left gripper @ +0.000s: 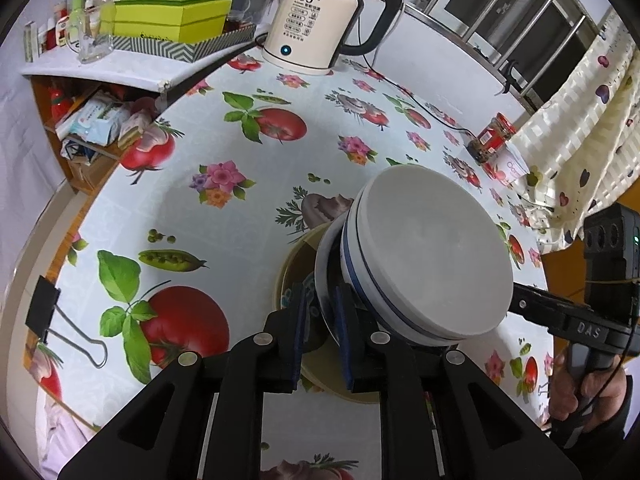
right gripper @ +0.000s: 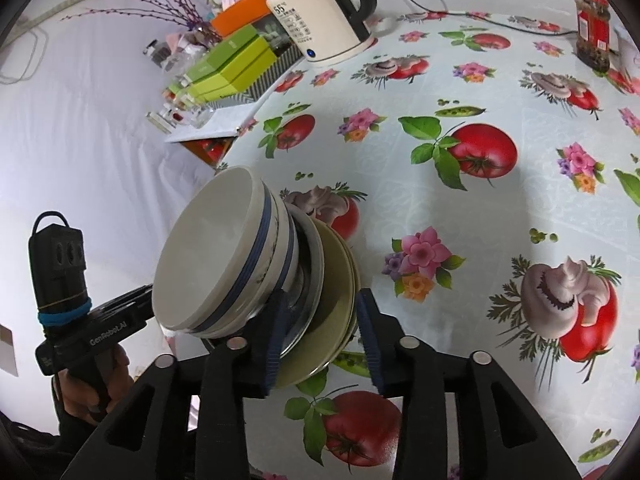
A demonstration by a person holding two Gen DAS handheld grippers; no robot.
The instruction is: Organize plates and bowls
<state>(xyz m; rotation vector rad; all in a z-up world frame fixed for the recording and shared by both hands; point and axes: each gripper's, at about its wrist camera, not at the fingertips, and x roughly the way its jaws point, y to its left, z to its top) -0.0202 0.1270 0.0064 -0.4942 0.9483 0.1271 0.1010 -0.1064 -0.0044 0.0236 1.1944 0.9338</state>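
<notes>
Two grippers bear on one stack: white bowls (right gripper: 208,256) nested on a white plate (right gripper: 310,280) over an olive plate (right gripper: 336,312). The left gripper (left gripper: 322,332) pinches the white plate's rim. The right gripper (right gripper: 320,344) straddles both plate edges; whether its pads press them I cannot tell. The stack sits near the table's front edge, apparently tilted, with the floral tablecloth (right gripper: 460,240) bare beyond it. A kettle (left gripper: 316,20) and a jar (left gripper: 490,138) stand well apart along the far edge, and green boxes (left gripper: 168,12) on a side shelf.
</notes>
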